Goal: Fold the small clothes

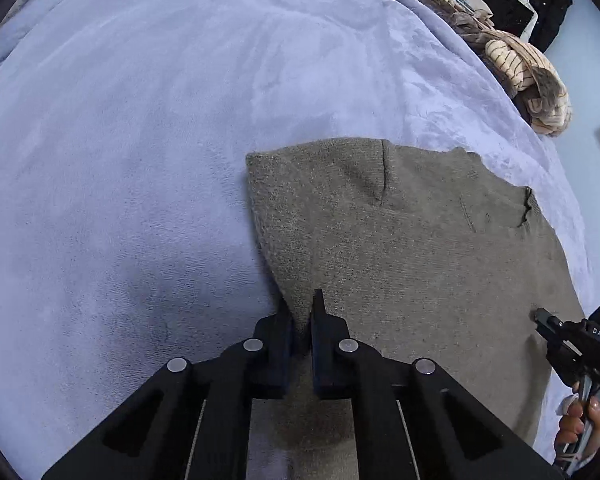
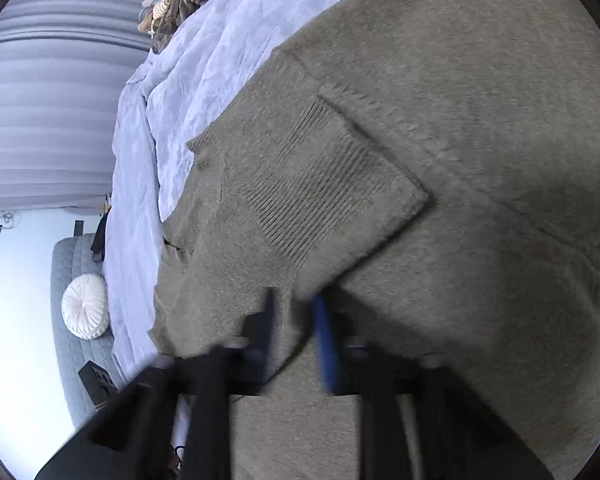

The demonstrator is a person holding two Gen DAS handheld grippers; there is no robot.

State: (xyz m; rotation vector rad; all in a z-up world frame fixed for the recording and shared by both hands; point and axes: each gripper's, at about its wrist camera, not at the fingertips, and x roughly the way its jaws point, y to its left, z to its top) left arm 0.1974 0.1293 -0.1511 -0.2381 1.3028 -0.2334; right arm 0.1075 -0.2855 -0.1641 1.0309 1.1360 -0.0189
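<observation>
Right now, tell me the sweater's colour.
Olive-grey knit sweater, clearest in the left wrist view.

You look across a bed spread with a pale lavender plush blanket (image 1: 180, 120). At one o'clock a heap of striped, cream-and-brown clothes (image 1: 516, 64) lies on its edge, black garments (image 1: 540, 4) beyond. From your right wrist, grey blinds (image 2: 48, 100) hang at ten o'clock; at eight, a round white cushion (image 2: 86, 306) rests on a grey quilted sofa (image 2: 70, 356).

The sweater (image 1: 400, 248) lies on the blanket (image 1: 140, 160), a clothes pile (image 1: 512, 60) behind it.
</observation>
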